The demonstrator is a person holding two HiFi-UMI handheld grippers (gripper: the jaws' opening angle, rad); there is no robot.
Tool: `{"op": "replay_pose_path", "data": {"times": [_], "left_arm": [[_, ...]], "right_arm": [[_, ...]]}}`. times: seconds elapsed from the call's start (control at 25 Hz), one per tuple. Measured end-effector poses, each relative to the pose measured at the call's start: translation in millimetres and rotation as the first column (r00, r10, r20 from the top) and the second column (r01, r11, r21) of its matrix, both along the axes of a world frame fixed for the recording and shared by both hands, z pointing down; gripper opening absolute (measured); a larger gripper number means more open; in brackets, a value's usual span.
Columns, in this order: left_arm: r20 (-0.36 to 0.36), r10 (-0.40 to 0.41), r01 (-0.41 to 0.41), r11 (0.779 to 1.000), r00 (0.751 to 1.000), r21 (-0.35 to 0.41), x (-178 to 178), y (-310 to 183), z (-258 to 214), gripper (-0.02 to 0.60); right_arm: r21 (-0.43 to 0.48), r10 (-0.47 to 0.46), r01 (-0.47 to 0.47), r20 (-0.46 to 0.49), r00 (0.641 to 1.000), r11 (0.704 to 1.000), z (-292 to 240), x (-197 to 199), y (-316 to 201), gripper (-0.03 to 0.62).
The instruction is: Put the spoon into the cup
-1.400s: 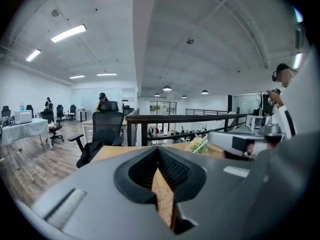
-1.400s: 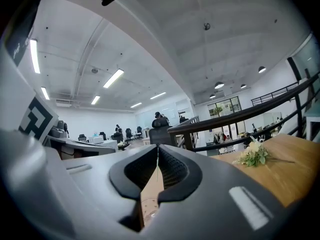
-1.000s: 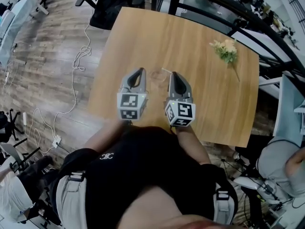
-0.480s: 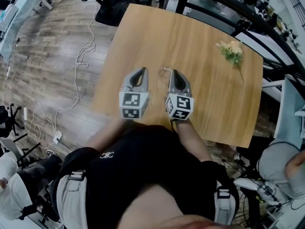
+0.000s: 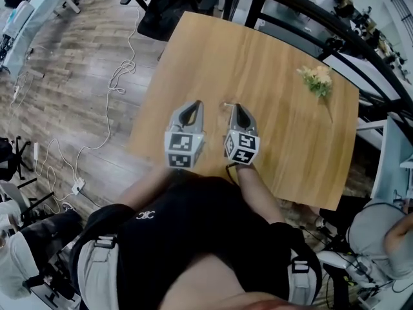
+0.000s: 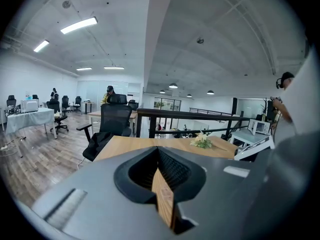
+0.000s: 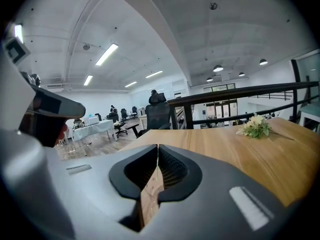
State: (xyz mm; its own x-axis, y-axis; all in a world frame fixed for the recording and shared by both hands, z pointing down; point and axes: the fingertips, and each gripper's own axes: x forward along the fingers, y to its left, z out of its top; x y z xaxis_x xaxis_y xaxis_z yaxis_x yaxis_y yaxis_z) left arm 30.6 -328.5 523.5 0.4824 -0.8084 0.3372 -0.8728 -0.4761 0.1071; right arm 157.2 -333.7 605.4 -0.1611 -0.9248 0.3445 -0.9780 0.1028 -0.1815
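I have both grippers side by side over the near edge of the wooden table [image 5: 284, 128], at about 6 o'clock on it, both pointing toward 12.

The right gripper [image 5: 233, 107] has its jaws all but together. A thin pale sliver stands between the pads in the right gripper view, and in the head view a slim stick pokes out of the tip toward 10 o'clock. I take that to be the spoon [image 5: 225, 104], pinched by its handle so that the free end hangs clear to go in first.

The left gripper [image 5: 193, 104] has its jaws closed tip to tip with nothing between them. Only table wood shows through the gap below the pads. I judge it is parked at 9 o'clock of the right one, ready to steady something if needed.

I cannot make out the cup in any view. If it is clear glass it is lost against the wood grain, or the grippers hide it, so I cannot say whether it holds anything. A sprig of artificial flowers [image 5: 316, 79] lies well apart at 1 o'clock, out of the way.
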Motion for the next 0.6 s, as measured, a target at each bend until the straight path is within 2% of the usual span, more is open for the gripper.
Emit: {"op": "replay_pose_path", "data": {"times": [0.4, 0.6], "left_arm": [[-0.002, -0.017, 0.017, 1.000, 1.000, -0.010, -5.3, 4.7, 2.6, 0.012], [-0.001, -0.023, 0.023, 1.000, 1.000, -0.012, -8.6, 4.9, 1.3, 0.012]], "right_arm": [[-0.039, 0.022, -0.020, 0.073, 0.997, 0.999, 24.2, 2.7, -6.4, 0.011], [-0.064, -0.011, 0.016, 0.068, 0.998, 0.998, 33.6, -4.0, -8.4, 0.009]]}}
